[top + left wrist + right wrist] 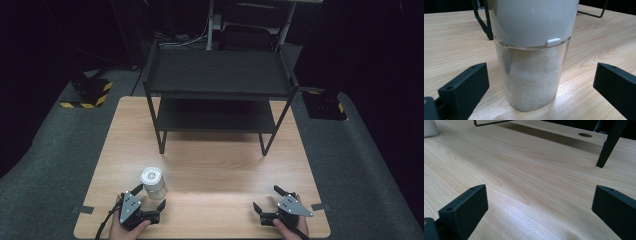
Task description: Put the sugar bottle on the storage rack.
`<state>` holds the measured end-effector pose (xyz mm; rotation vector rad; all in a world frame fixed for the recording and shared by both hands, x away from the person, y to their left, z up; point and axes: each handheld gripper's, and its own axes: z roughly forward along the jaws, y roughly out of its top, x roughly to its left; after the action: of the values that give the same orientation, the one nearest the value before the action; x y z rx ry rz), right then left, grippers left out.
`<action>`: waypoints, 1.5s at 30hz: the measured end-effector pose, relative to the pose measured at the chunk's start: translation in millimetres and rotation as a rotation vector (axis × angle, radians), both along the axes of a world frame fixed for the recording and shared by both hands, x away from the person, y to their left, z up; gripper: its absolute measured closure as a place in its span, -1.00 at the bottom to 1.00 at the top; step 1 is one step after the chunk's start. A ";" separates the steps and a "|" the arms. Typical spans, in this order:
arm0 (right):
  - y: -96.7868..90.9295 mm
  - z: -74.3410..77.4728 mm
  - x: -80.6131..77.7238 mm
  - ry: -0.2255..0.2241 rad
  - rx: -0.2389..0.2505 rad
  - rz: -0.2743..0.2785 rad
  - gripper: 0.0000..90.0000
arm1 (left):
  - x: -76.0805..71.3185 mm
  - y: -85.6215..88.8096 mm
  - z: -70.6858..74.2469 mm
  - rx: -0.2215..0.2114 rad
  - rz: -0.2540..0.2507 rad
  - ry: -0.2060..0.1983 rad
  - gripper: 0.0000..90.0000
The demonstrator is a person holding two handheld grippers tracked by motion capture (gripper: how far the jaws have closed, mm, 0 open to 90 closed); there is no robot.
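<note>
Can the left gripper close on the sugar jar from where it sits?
Probably yes. The left gripper is open with the clear sugar jar standing upright between its jaws, a gap on each side. Nothing lies between jaws and jar on the wooden table; the black shelf rack stands well behind.

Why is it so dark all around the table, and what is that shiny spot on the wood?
High view: light falls on the table, while the room behind stays black. Right gripper view: the pale patch is glare on the wood. Left gripper view: similar glare beside the jar.

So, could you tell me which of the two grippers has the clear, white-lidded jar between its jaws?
The left gripper: its open jaws flank the jar; the right gripper faces bare table.
</note>
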<state>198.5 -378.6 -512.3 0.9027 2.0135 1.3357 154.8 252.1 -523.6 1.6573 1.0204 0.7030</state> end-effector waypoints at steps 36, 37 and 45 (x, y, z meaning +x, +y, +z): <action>-1.3 -1.2 0.7 -0.003 0.009 0.004 -1.00 | -19.4 -57.0 8.3 0.006 0.230 -0.104 -0.81; -1.1 -1.2 0.6 -0.004 0.009 0.004 -1.00 | -19.4 -59.2 7.3 0.001 0.240 -0.107 -0.78; -1.3 -1.5 0.6 -0.006 0.009 0.006 -1.00 | -21.4 -84.2 0.7 0.002 0.330 -0.142 -0.63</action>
<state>199.1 -379.9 -513.8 0.8969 2.0084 1.3502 133.4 167.8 -522.9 1.4312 1.2029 1.0235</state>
